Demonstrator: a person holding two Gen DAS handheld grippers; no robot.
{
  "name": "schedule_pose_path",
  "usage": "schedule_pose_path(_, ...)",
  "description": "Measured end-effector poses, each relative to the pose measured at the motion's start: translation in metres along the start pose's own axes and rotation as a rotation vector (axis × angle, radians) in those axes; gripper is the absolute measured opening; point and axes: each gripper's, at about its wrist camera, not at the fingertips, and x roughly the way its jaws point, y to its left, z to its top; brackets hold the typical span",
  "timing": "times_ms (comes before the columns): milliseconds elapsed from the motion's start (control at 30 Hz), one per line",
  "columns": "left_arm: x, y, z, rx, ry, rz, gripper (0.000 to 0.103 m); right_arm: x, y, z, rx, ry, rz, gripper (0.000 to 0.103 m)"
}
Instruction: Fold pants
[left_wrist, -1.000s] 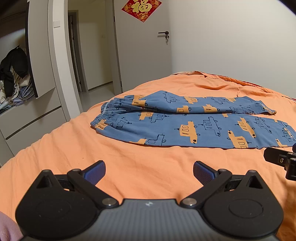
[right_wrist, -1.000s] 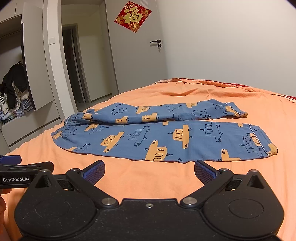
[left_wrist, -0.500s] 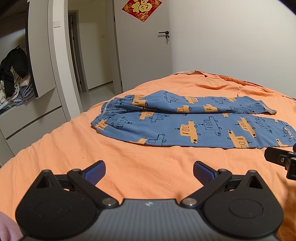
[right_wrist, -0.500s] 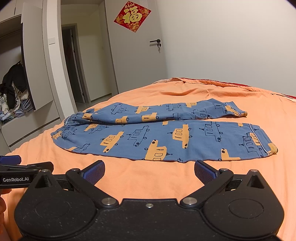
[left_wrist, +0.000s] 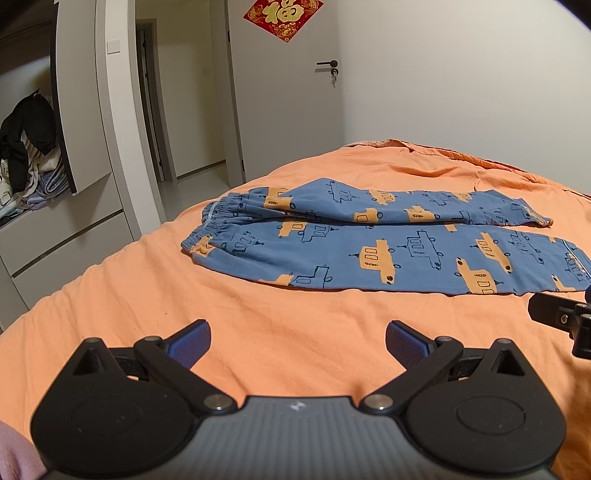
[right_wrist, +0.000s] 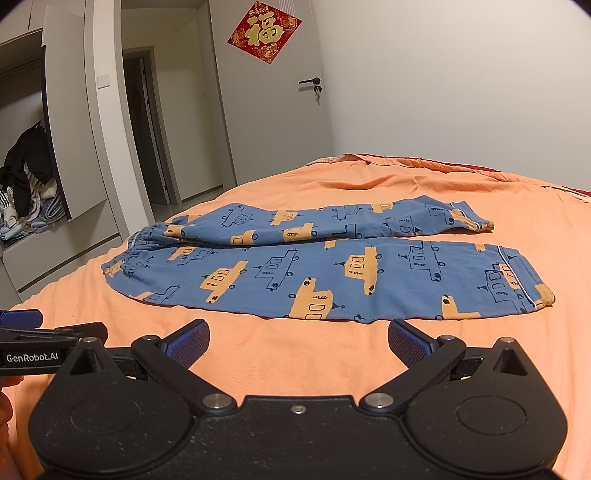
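Blue pants (left_wrist: 388, 247) with orange and outlined vehicle print lie flat on the orange bedsheet (left_wrist: 295, 332), waistband toward 9 o'clock, cuffs toward 3 o'clock. Legs side by side lengthwise; far leg partly bunched and overlapping the near one along the seam. In the left wrist view the near cuff runs off the frame edge at 3 o'clock, so its end is cut off. Right wrist view shows the whole garment (right_wrist: 332, 273), both cuffs visible.

Left gripper (left_wrist: 297, 345) sits low over bare sheet at 6 o'clock of the pants, fingers spread wide, nothing between them, not touching the fabric. Right gripper (right_wrist: 298, 345) same: jaws wide apart, empty, short of the near pant edge, blue pads (right_wrist: 188, 341) just shy of the hem.

Part of the right gripper pokes in at 3 o'clock in the left view, mostly cropped. Left gripper's side with "GenRobot.AI" label shows at 9 o'clock in the right view; a bit of a hand (right_wrist: 5, 402) under it, mostly off frame. Pinkish sleeve (left_wrist: 14, 454) at the bottom corner, barely visible.

Background: white door (left_wrist: 284, 96) with red diamond decoration (left_wrist: 282, 14), top clipped. Open wardrobe (left_wrist: 29, 147) at 9 o'clock with piled clothes, too dark to sort out.
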Motion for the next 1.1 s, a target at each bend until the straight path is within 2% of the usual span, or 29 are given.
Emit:
schedule_pose_path(300,0.002,0.0,-0.001,0.001,0.004,0.001,0.103,0.0,0.0,0.0,0.001,0.001,0.0,0.102)
schedule_pose_path(800,0.017,-0.005,0.003,-0.002,0.074,-0.01,0.103,0.008,-0.003,-0.002,0.014,0.035,-0.007,0.102)
schedule_pose_path(933,0.03,-0.002,0.026,-0.006,0.106,-0.048,0.103,0.01,-0.009,0.007,0.029,0.029,0.003,0.102)
schedule_pose_path(1100,0.068,0.015,0.086,0.034,0.071,-0.081,0.103,0.031,-0.031,0.05,0.002,0.013,0.083,0.102)
